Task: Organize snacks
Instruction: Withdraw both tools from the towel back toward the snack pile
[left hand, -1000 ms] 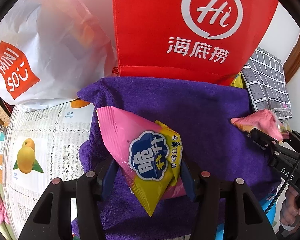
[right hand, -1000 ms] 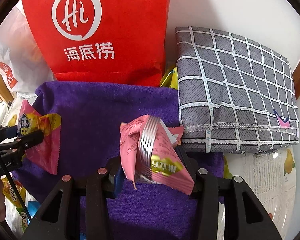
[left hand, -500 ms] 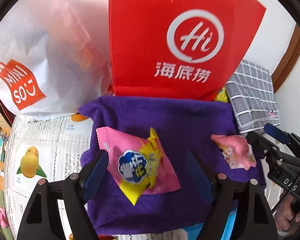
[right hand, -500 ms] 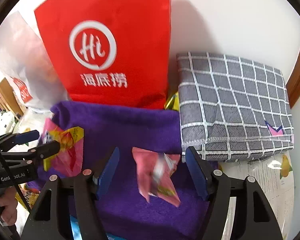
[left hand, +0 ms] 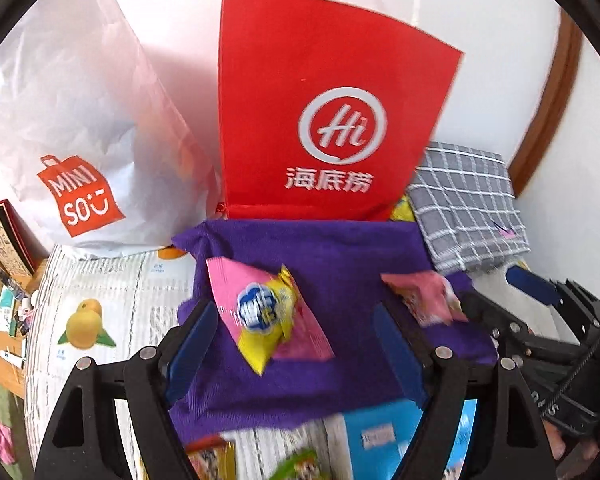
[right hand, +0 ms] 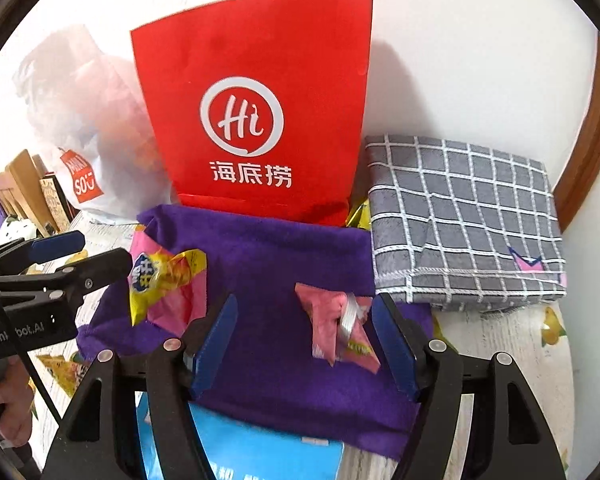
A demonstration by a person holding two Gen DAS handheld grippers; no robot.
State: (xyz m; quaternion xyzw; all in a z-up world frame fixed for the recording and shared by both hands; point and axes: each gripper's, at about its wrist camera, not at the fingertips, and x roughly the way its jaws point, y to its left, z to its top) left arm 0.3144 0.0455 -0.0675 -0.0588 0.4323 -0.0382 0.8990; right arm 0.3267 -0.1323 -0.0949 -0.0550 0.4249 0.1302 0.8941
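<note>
Both snack packets are now lying free on the purple towel (left hand: 340, 248): the pink-and-yellow packet (left hand: 266, 314) left, the pink packet (right hand: 340, 326) right. Left tongs (left hand: 296, 354) and right tongs (right hand: 304, 344) are backing away wide open, gripping nothing. These two seem placed; more snacks are waiting on the tabletop (left hand: 112, 288) nearer the cameras, before the red bag (right hand: 256, 120).

Pink-and-yellow snack packet (left hand: 270, 322) with a blue round logo lies flat on the purple towel (left hand: 320, 252), left portion, yellow corner pointing toward the camera. Second packet (left hand: 426, 300), pink and crumpled with a silver fold, lies on the towel's right portion. The two are well apart.
</note>
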